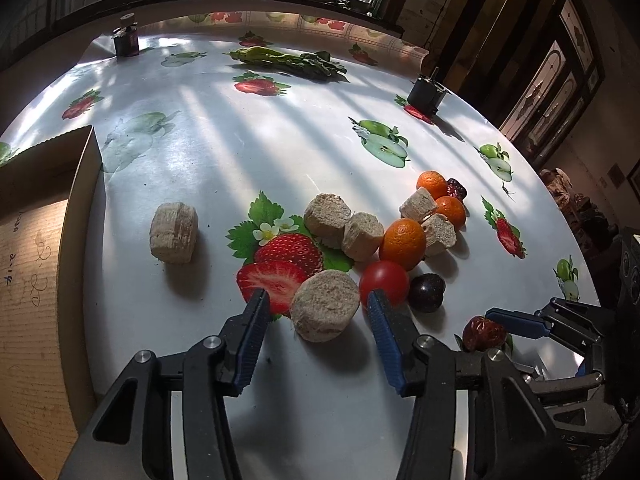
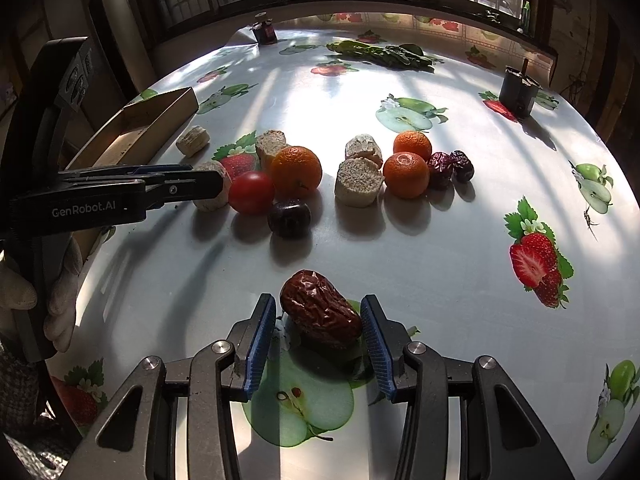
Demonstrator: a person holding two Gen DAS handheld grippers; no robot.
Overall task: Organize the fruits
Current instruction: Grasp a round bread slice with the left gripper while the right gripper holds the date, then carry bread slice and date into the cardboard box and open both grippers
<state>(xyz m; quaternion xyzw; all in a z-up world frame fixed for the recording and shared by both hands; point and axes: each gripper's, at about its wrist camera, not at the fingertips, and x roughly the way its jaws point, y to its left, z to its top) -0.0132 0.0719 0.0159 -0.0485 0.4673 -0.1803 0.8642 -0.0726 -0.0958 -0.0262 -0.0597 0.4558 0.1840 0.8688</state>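
Note:
In the left wrist view my left gripper (image 1: 318,298) is open, its jaws either side of a tan bread-like chunk (image 1: 325,305) on the table. A red tomato (image 1: 383,281), a dark plum (image 1: 427,292) and an orange (image 1: 402,243) lie just right of it, with two more oranges (image 1: 432,185) and other chunks behind. In the right wrist view my right gripper (image 2: 318,308) is open around a wrinkled red date (image 2: 320,312) that rests on the table. Two more dates (image 2: 450,168) lie beside the far oranges (image 2: 406,174).
An open cardboard box (image 1: 80,184) stands at the table's left edge; it also shows in the right wrist view (image 2: 160,116). Green vegetables (image 1: 288,62) lie at the back. Two small dark containers (image 1: 426,94) (image 1: 126,42) stand near the far edges. The tablecloth (image 1: 248,148) has printed fruit.

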